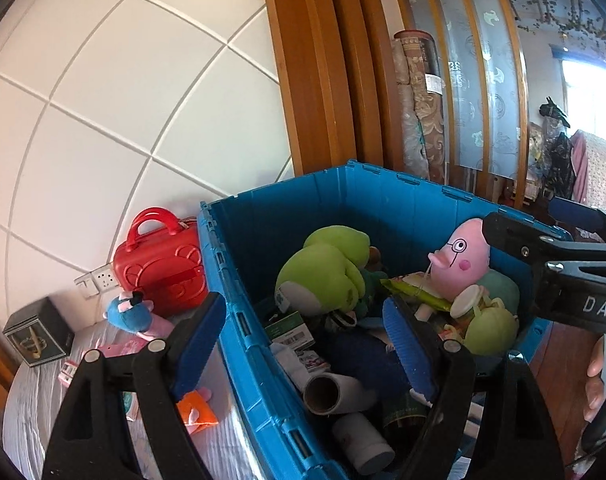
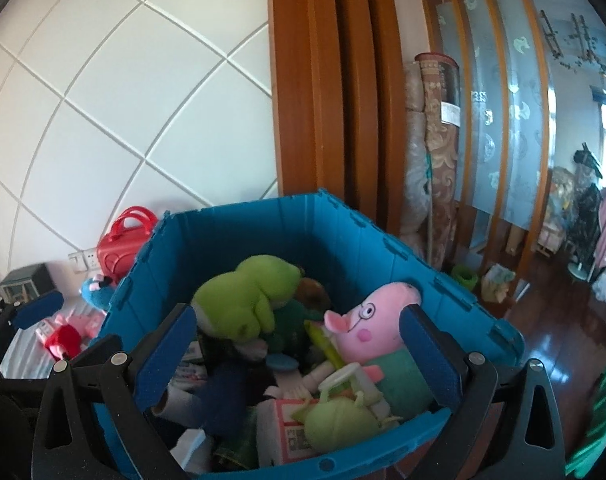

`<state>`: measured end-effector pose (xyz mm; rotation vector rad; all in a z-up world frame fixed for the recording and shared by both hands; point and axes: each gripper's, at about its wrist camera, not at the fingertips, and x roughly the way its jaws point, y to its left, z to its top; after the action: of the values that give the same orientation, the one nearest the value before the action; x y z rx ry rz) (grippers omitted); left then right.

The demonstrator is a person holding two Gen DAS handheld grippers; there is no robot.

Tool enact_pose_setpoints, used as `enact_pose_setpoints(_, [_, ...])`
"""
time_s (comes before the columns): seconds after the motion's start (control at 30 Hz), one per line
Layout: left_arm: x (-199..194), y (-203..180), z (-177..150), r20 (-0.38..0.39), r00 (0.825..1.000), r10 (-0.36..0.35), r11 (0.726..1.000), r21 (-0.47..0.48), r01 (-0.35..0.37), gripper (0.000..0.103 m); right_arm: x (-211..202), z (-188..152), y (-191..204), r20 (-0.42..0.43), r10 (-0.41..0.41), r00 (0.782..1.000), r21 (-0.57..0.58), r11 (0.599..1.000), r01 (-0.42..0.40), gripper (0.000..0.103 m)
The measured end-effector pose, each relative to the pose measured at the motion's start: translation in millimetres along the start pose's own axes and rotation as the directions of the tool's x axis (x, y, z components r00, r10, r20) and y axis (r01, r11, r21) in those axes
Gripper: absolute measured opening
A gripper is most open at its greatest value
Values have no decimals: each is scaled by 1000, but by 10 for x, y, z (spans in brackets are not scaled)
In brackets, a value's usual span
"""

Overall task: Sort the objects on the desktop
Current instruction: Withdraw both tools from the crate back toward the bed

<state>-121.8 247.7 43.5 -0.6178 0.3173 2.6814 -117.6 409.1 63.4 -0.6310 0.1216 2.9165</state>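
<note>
Blue plastic bin [image 2: 343,220] holds a pink pig plush [image 2: 377,320] and green frog plush [image 2: 239,296]. We read only "DAS" on the right gripper [image 1: 583,276]; box labels seem illegible. Left gripper [image 1: 307,340] and right gripper both stand apart, empty. Lower contents are hidden.

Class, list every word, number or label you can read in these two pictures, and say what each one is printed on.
"DAS": white letters on the black right gripper body, cut off by the picture's edge.
White label on the rolled patterned carpet: too small to read.
Green-and-white tag inside the blue plastic crate: blurred.
Pink-and-white box with a square code: print unreadable.
</note>
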Motion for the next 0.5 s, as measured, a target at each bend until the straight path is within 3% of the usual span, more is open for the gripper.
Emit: enact_pose_setpoints(0.5, [-71,81,-69,1,1000,31,998,-63,-31,81,10,-93,-15,-26,5,1000,-10,1000,-5,103])
